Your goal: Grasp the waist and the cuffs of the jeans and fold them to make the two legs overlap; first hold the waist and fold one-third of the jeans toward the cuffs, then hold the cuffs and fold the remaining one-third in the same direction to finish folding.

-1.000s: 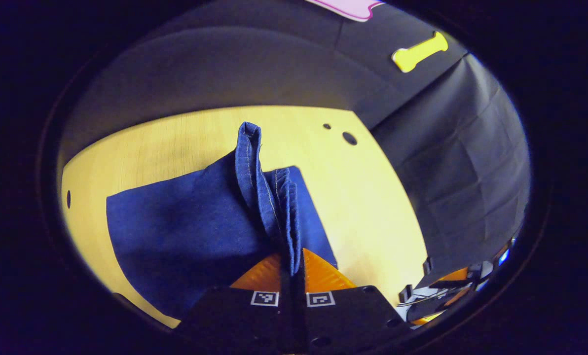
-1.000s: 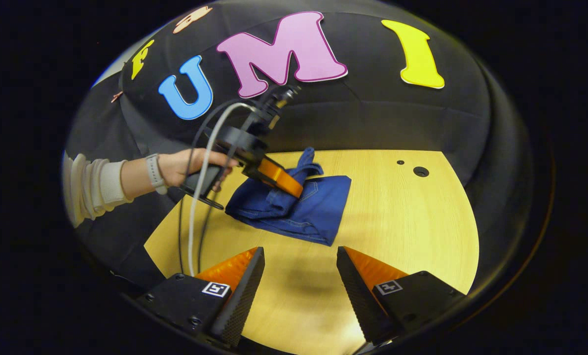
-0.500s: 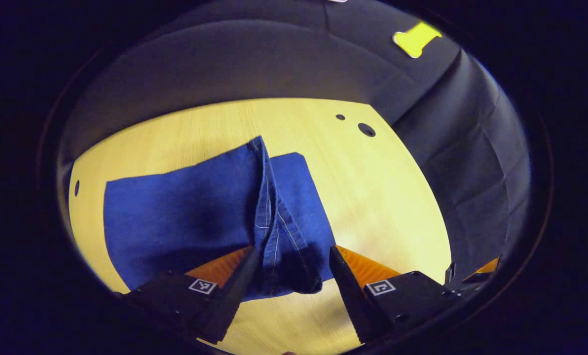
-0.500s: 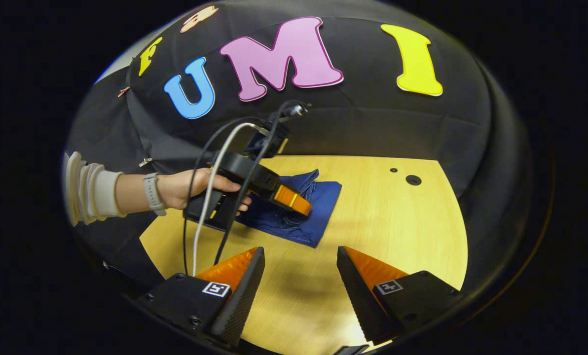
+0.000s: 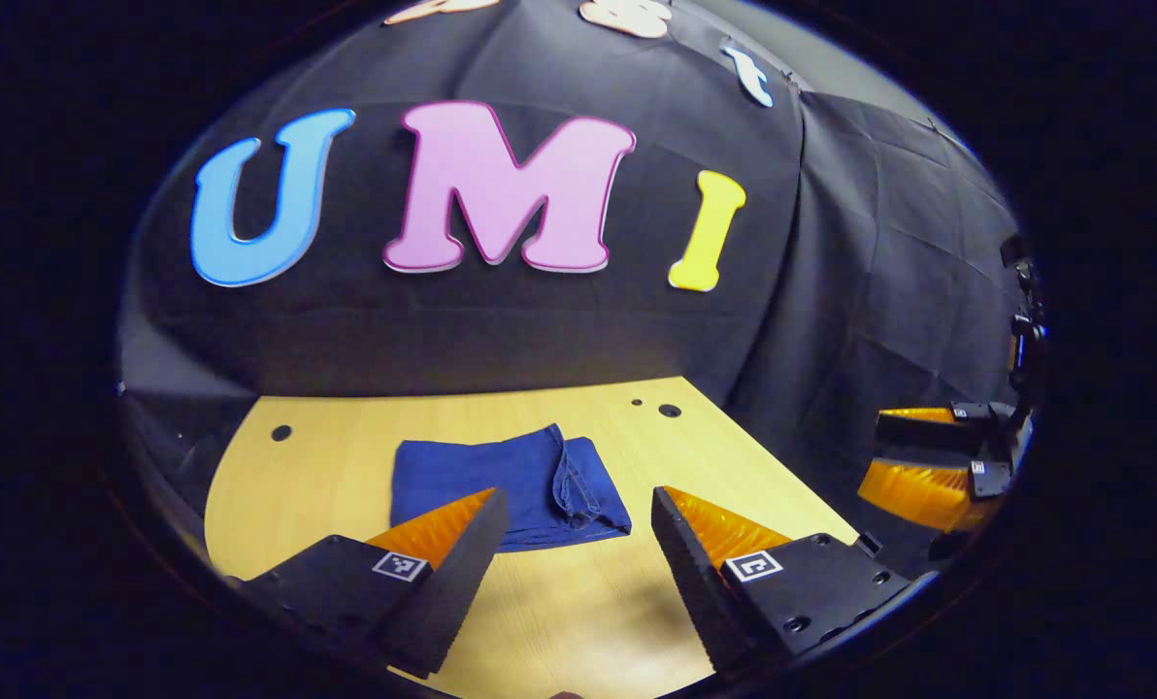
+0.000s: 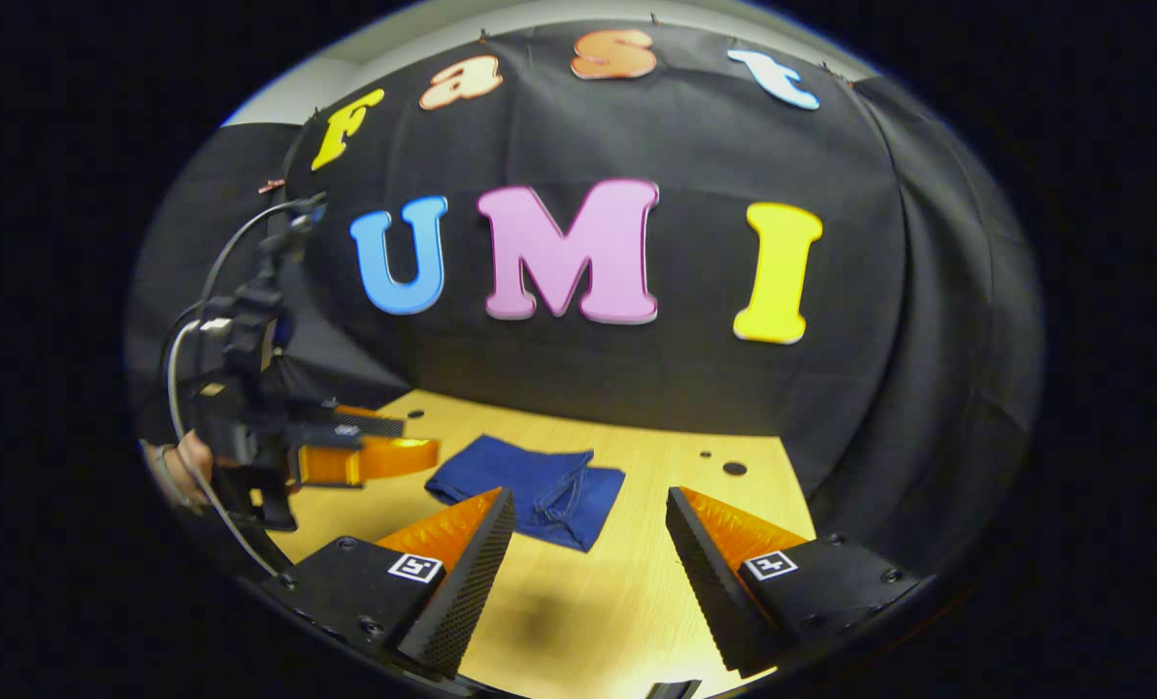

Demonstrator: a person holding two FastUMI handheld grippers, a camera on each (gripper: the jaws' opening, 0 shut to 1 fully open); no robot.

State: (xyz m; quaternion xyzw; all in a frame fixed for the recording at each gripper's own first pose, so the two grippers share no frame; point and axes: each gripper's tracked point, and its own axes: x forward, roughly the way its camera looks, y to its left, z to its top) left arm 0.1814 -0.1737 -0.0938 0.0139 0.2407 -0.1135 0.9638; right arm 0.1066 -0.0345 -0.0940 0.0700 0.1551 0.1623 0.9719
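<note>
Your left gripper (image 5: 578, 544) and right gripper (image 6: 588, 553) both hang spread wide, holding nothing, above the table (image 5: 578, 621). The jeans (image 5: 506, 485) lie folded beyond them. Check the edges align; if the top flap bulges, press it flat.

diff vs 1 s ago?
The left gripper was shut on the raised cuff end of the jeans; it has since opened, let go and pulled back and up. The jeans now lie folded flat on the table. The right gripper stayed open, holding nothing.
</note>
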